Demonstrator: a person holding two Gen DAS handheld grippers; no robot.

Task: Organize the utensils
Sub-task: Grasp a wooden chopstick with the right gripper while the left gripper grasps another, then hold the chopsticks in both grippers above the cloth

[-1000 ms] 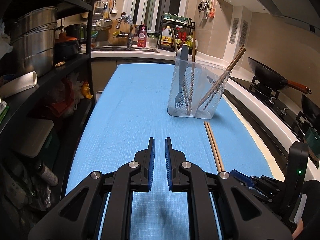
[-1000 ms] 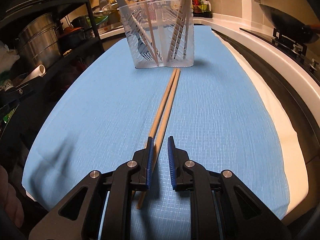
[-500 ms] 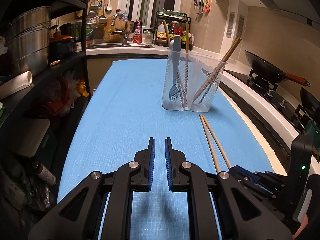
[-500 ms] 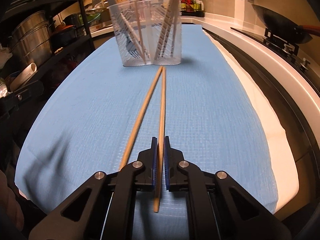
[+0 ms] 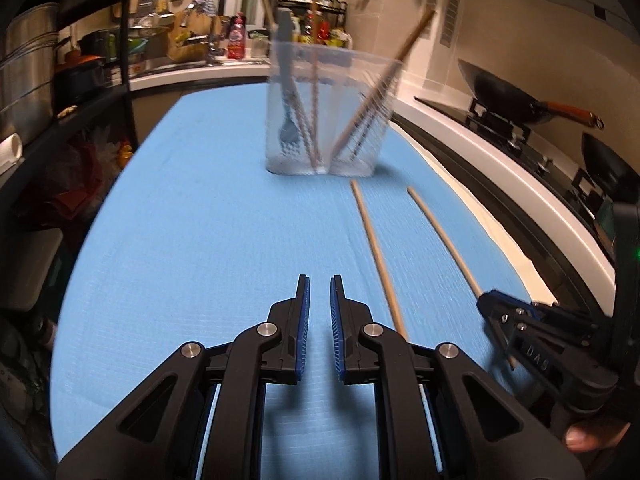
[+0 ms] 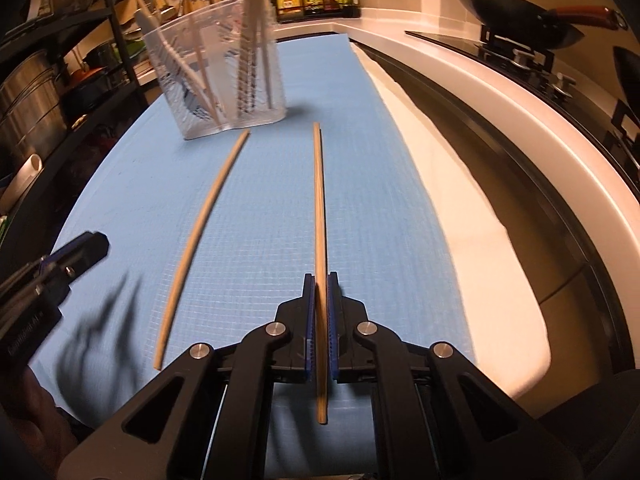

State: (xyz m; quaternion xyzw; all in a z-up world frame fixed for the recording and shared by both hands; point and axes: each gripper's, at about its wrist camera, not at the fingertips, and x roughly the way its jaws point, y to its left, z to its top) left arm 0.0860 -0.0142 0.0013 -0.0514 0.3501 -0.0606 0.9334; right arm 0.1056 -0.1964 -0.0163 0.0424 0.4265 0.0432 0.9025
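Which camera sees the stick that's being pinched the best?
The right wrist view. There the chopstick runs straight up the middle, clamped between the blue pads of the right hand-held gripper, both ends showing. In the left wrist view, that chopstick sits off to the right and its near end is mostly hidden behind the right hand-held gripper.

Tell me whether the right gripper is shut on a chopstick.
Shut: the right gripper clamps one chopstick; the other chopstick lies free.
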